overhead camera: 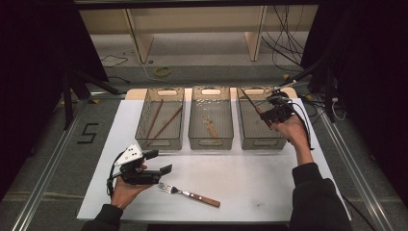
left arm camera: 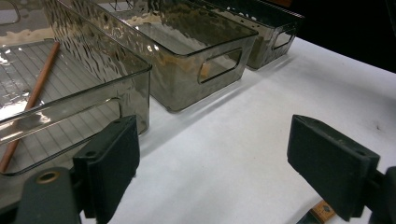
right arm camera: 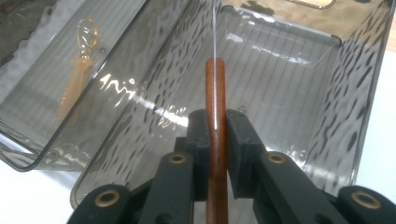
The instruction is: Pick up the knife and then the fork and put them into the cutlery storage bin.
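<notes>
Nearest us, the fork [overhead camera: 188,193] is lying on the bench [overhead camera: 250,183] just beside our left tool [overhead camera: 155,161], whose jaws are spread for picking it up. Our right tool [right arm camera: 216,135] is pinching a wooden-handled knife [right arm camera: 216,140] over the right bin [right arm camera: 327,116], sorting cutlery by kind.

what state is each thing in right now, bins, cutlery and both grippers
left gripper: open, nothing between its pads
right gripper: shut on the knife
knife: held by its wooden handle over the right bin
right bin: nothing on its floor
middle bin: holds a pale spoon
left bin: holds two chopsticks
fork: flat on the table, untouched
</notes>
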Available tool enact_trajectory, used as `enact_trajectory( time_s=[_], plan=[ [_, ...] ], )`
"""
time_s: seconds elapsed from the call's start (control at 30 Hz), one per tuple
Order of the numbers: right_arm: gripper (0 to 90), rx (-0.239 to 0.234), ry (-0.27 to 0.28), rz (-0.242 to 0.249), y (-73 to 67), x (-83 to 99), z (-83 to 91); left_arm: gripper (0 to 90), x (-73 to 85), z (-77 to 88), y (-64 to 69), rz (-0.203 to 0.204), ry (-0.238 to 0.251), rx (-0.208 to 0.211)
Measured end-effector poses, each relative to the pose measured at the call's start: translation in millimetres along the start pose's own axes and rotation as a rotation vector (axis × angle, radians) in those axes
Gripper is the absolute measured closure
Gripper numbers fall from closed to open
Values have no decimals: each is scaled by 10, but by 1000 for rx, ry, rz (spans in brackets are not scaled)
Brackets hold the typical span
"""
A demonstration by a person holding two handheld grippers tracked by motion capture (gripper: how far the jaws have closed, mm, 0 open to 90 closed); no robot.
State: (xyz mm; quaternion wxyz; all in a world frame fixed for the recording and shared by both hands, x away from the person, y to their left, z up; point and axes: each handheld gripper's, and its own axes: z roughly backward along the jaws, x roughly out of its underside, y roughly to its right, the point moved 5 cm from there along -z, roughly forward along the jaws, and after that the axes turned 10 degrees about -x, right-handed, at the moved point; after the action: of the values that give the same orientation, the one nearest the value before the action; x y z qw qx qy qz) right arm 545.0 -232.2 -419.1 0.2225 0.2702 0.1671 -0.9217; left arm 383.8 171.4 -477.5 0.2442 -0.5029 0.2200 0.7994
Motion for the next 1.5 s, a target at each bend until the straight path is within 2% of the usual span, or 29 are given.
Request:
enact_trajectory(
  time_s=[0.27, 0.43, 0.5, 0.63, 0.7, 0.73, 0.77, 0.8, 0.9, 1.17, 1.43, 1.47, 1.5],
  plan=[
    [813, 19, -23, -7, 15, 23, -70, 165, -1, -2, 4, 2, 2, 0],
    [812, 31, -26, -30, 44, 37, -111, 165, -2, 0, 2, 4, 3, 0],
    [811, 51, -37, -24, 42, 42, -131, 165, -2, -2, 0, 7, 3, -2],
    [808, 51, -33, -23, 27, 44, -167, 165, 1, -3, 2, -2, -3, 1],
    [774, 44, -29, -28, 19, 44, -186, 165, 1, -1, 1, -1, -2, 1],
    [731, 29, -17, -30, 8, 37, -187, 165, 1, 0, 1, 0, -1, 2],
    [731, 29, -17, -30, 8, 37, -187, 165, 1, 0, 1, 0, -1, 2],
    [713, 8, -9, -27, -4, 32, -184, 165, -1, -1, 2, 3, 2, 1],
    [619, -18, 19, 0, -83, -3, -134, 165, 1, -2, 0, 0, -1, 1],
    [472, -102, 82, 70, -331, -6, 9, 165, 1, -2, 3, 0, -1, 2],
    [399, -169, 131, 129, -630, 85, 112, 165, 2, -2, 0, 1, -2, 2],
    [399, -169, 131, 129, -630, 85, 112, 165, 2, -2, 0, 1, -2, 2],
    [382, -196, 139, 135, -706, 124, 131, 165, 2, -1, 0, 1, -2, 1]
  ],
)
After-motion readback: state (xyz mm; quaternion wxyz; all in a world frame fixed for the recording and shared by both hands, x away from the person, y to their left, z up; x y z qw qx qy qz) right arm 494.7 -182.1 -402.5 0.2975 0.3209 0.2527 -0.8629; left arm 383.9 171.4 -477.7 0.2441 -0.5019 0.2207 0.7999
